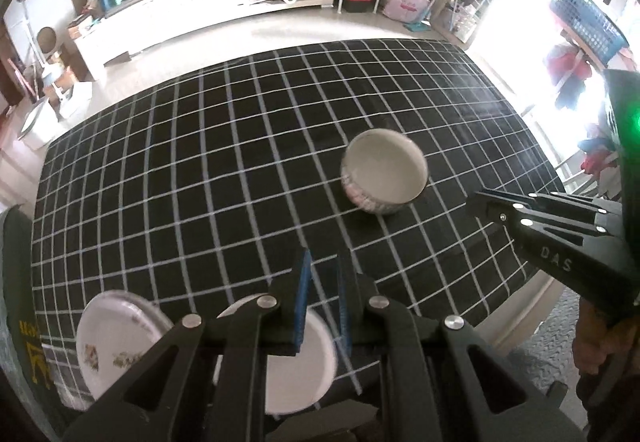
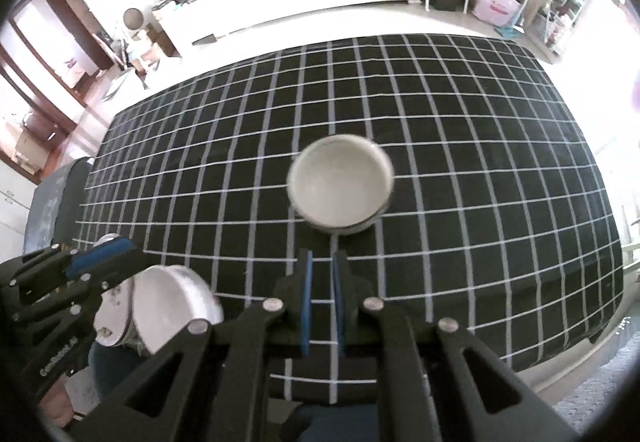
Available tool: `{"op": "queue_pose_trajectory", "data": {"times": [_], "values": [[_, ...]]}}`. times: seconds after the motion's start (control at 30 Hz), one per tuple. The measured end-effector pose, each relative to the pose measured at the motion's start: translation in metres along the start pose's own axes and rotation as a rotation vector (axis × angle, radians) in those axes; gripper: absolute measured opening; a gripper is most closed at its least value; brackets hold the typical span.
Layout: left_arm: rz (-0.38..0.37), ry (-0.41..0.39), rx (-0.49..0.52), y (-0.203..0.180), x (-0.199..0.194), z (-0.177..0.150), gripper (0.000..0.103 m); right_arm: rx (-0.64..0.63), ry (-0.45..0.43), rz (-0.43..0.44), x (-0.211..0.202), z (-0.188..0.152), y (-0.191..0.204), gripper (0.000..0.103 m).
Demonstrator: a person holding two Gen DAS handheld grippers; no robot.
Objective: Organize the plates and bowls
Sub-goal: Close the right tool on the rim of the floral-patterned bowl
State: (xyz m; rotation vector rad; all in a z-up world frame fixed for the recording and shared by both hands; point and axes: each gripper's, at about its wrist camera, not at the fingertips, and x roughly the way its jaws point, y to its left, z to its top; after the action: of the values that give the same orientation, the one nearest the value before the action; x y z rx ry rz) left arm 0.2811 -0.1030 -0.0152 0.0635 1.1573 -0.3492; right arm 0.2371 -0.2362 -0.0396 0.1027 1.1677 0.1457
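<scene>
1. A cluttered room with a long white cabinet is seen behind a table under a black grid-patterned cloth; the bowl stands upright on the cloth, roughly at its middle.
2. Well apart from the bowl, at the cloth's near edge, a flowered plate and a plain white plate are seen; whether they overlap cannot be told.
3. The left gripper is held above the plates, well short of the bowl, its jaws nearly together with a narrow gap and nothing between them.
4. The right gripper is likewise nearly closed and empty, pointed at the bowl.
5. With jaws this narrow, the bowl's rim could be struck and pushed across the cloth.
6. The plates could be tipped off the edge by a careless nudge.
</scene>
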Motion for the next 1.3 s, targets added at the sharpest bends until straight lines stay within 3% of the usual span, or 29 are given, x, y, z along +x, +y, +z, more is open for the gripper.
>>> {"op": "queue_pose_trajectory", "data": {"times": [0.27,0.47,0.63,1.07,1.3], "values": [[-0.039,0.061,-0.034,-0.03,0.048,0.04,0.01,0.066,0.048,0.014,0.025,0.032,-0.042,0.013],[-0.088,0.159,-0.118,-0.025,0.102,0.06,0.014,0.115,0.113,0.06,0.066,0.05,-0.063,0.013],[-0.055,0.186,-0.122,-0.022,0.131,0.07,0.014,0.132,0.148,0.055,0.092,0.059,-0.073,0.013],[0.015,0.226,-0.021,-0.04,0.168,0.063,0.014,0.11,0.183,0.076,0.112,0.049,-0.074,0.017],[0.025,0.242,-0.043,-0.024,0.166,0.053,0.014,0.061,0.185,0.063,0.113,0.037,-0.058,0.017]]}}
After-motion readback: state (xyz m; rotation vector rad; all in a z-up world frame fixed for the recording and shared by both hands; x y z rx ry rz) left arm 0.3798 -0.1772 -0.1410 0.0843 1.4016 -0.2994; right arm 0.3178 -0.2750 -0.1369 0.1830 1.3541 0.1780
